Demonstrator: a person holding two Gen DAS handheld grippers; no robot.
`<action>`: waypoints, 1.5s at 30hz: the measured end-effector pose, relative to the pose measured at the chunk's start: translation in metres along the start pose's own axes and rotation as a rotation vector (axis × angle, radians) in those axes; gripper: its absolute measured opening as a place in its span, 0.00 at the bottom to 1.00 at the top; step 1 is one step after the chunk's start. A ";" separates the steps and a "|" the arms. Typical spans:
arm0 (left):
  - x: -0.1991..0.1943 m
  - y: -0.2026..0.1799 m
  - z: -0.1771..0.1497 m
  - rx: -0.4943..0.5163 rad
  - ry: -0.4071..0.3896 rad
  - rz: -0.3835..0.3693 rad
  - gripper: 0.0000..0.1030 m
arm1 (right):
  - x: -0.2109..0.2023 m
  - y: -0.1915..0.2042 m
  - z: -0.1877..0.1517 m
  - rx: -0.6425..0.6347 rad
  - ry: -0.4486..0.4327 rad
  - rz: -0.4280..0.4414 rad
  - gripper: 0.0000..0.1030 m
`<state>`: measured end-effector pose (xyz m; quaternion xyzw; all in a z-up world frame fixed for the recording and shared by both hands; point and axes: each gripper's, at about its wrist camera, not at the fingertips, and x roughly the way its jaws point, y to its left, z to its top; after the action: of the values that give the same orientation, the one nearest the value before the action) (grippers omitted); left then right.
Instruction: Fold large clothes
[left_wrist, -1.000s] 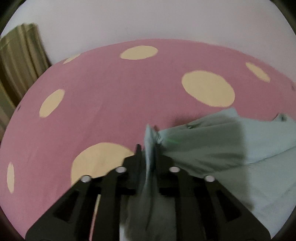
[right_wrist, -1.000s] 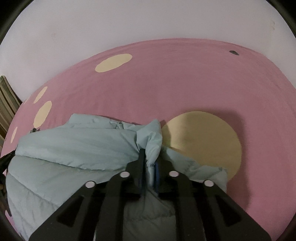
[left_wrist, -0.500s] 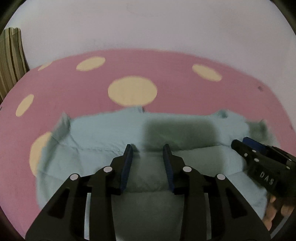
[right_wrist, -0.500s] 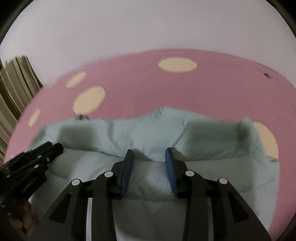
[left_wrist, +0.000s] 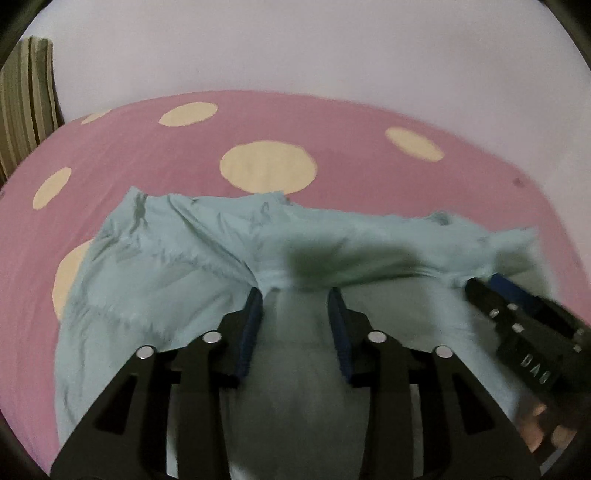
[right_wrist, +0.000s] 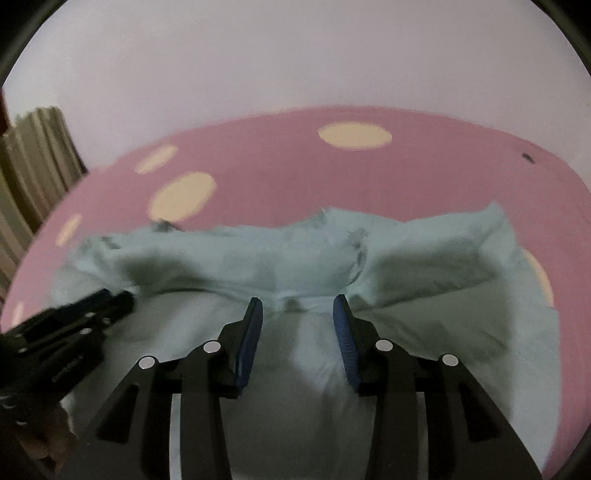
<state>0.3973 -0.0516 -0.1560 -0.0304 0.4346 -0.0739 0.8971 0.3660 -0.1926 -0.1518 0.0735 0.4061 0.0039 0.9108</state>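
Observation:
A large pale blue-green garment (left_wrist: 177, 266) lies in a bunched fold on a pink bedsheet with cream dots (left_wrist: 332, 122). My left gripper (left_wrist: 295, 291) is open, its blue-padded jaws apart over the near fold of the cloth, nothing between them. My right gripper (right_wrist: 297, 301) is open too, over the same fold of the garment (right_wrist: 424, 258). The right gripper also shows at the right edge of the left wrist view (left_wrist: 517, 317); the left gripper shows at the left edge of the right wrist view (right_wrist: 74, 325). Both sit side by side.
A plain white wall (left_wrist: 295, 48) stands behind the bed. A striped olive curtain (left_wrist: 26, 96) hangs at the far left; it also shows in the right wrist view (right_wrist: 33, 155). Pink sheet (right_wrist: 369, 177) lies beyond the garment.
One second ago both grippers were shut on cloth edges. They have let go, opened, and drawn back over the garment, which now lies folded on the sheet.

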 end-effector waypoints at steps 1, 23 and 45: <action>-0.008 -0.003 -0.005 0.007 -0.017 -0.011 0.42 | -0.007 0.004 -0.003 -0.011 -0.010 0.007 0.39; -0.022 -0.013 -0.058 0.094 -0.022 0.065 0.46 | -0.030 0.029 -0.064 -0.096 0.017 -0.056 0.46; -0.047 0.001 -0.062 0.050 -0.005 0.029 0.51 | -0.056 0.012 -0.071 -0.014 -0.004 -0.027 0.59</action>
<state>0.3197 -0.0422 -0.1581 -0.0018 0.4306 -0.0718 0.8997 0.2762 -0.1750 -0.1554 0.0616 0.4052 -0.0057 0.9121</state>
